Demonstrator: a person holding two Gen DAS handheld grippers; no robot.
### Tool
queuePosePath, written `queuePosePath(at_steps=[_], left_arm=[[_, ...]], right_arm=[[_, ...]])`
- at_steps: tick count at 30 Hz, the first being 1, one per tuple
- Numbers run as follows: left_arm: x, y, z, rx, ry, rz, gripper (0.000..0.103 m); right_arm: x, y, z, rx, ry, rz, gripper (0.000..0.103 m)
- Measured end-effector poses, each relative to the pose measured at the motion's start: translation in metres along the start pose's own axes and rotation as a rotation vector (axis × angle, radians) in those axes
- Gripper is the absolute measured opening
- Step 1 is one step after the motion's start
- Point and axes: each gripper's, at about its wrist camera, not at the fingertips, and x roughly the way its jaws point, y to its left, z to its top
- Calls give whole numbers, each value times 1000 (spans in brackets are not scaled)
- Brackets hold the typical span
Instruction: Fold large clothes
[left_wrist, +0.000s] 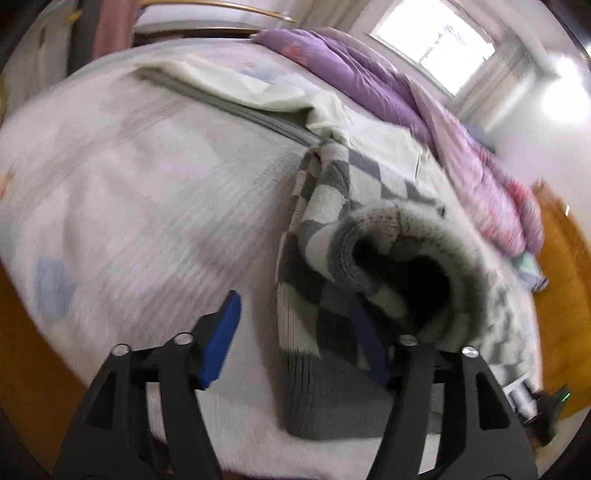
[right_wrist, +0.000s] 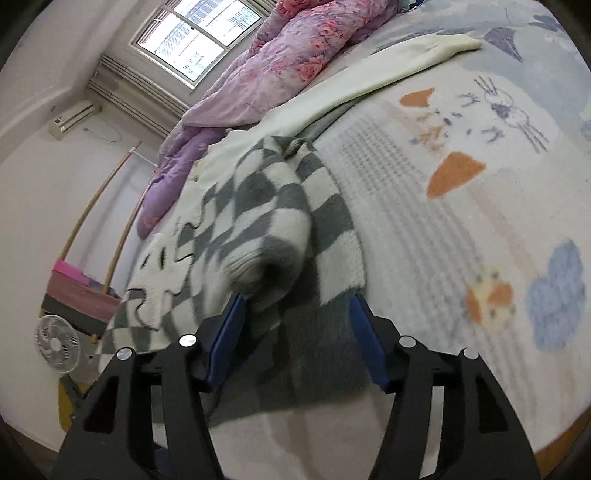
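A: Where's the checkered sweater (left_wrist: 328, 206) from where I'm driving?

B: I see it spread on the bed (left_wrist: 147, 192), straight ahead of both grippers. Its grey hem lies between the fingers of my left gripper (left_wrist: 295, 332), and a rolled cuff (left_wrist: 402, 266) gapes just beyond the right-hand blue pad (left_wrist: 365, 332).

A: And is the left gripper clamped on it?

B: No. Its 2 pads stand apart; the left-hand pad (left_wrist: 221, 332) hangs over bare bedspread, clear of the knit.

A: The other side?

B: In the right wrist view, the sweater (right_wrist: 258, 206) bunches into a hump just past my right gripper (right_wrist: 295, 332). That one's 2 blue fingers (right_wrist: 229, 332) stand spread too, with the grey hem lying loose between them. The picture is blurred there, so I can't tell if a pad brushes the wool.

A: What's beyond?

B: A cream garment (right_wrist: 369, 77) stretches out past the sweater, then a purple floral quilt (right_wrist: 288, 59) heaped along the far side, under a window (right_wrist: 195, 33). Off to the left of the right gripper, a white fan (right_wrist: 57, 347) stands on the floor.
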Motion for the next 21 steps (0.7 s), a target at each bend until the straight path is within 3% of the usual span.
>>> queuePosePath(at_steps=[2,5,10,11,13,14,15,21], left_arm=[[-17,8,-1,-99,-24,-91,65],[-23,-5,3,-158,-18,-187,71],[2,-38,22,-209,13,-172,74],[7,-39,23,-217,25,-168,74],[17,-43,24,-224,40,-139,74],[22,-44,25,-219,42,-120,74],[23,-44,24,-216,48,-107,73],[3,-24,10,-263,86,-182,72]], right_arm=[[-2,6,0,39,5,60,64],[11,16,6,117,27,134,66],[42,23,8,206,59,106,66],[47,25,7,217,66,102,63],[53,31,5,203,83,80,46],[53,32,5,188,81,70,22],[51,34,5,163,78,37,14],[12,25,23,116,23,39,12]])
